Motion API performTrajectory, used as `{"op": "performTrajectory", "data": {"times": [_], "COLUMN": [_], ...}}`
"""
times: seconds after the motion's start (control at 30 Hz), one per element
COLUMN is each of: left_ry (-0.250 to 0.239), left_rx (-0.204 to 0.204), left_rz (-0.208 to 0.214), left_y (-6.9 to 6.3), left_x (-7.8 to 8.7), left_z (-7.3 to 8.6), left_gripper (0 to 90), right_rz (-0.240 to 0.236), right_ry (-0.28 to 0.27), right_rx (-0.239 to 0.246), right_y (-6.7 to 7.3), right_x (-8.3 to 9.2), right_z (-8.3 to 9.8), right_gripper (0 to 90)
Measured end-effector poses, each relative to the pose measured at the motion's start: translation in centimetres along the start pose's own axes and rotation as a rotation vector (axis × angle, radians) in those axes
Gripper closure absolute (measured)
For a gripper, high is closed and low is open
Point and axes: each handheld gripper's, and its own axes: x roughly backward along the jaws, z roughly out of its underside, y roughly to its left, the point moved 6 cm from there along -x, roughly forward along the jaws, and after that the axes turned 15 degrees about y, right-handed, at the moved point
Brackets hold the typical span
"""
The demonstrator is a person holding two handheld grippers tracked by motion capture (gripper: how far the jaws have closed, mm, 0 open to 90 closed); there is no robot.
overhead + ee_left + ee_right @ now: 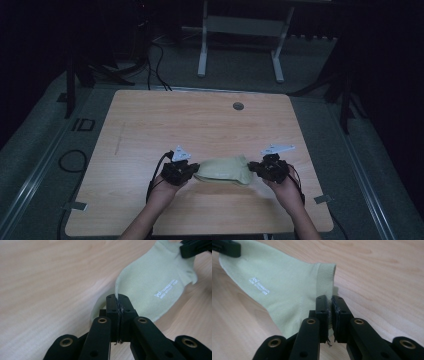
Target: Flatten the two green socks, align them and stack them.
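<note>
A pale green sock with small white lettering is stretched between both grippers over the near middle of the wooden table. My left gripper is shut on the sock's toe end, its jaws pressed together on the fabric edge. My right gripper is shut on the ribbed cuff end, the cloth pinched between its jaws. In the left gripper view the other gripper's black jaw shows at the top right. The other gripper's jaw sits at the top left in the right gripper view.
A round grey grommet sits near the table's far edge. Beyond the table stands a white desk frame on dark floor, with cables at the back left. A cable loop lies left of the table.
</note>
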Motion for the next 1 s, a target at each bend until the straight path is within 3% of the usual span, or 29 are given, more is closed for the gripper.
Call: {"op": "performTrajectory", "data": {"times": [0.03, 0.17, 0.4, 1.0], "left_ry": [0.020, 0.046, 0.054, 0.080], "left_rx": [0.001, -0.003, -0.014, -0.002], "left_rz": [-0.004, -0.009, -0.017, -0.028], "left_y": [0.2, 0.3, 0.6, 0.8], "left_x": [-0.9, -1.9, -2.5, -3.6], "left_z": [0.5, 0.9, 0.8, 1.3], "left_gripper": [88.4, 88.2, 88.2, 87.9], "right_rz": [0.003, 0.021, 0.047, 0.049], "right_ry": [0.006, 0.055, 0.080, 0.105], "right_rx": [-0.002, 0.004, 0.003, 0.000], "right_y": [-0.1, -0.2, -0.6, -0.6], "right_x": [-0.3, -1.9, -2.7, -3.7], "right_z": [0.1, 0.4, 0.4, 1.2], "right_gripper": [84.1, 84.0, 83.7, 80.7]}}
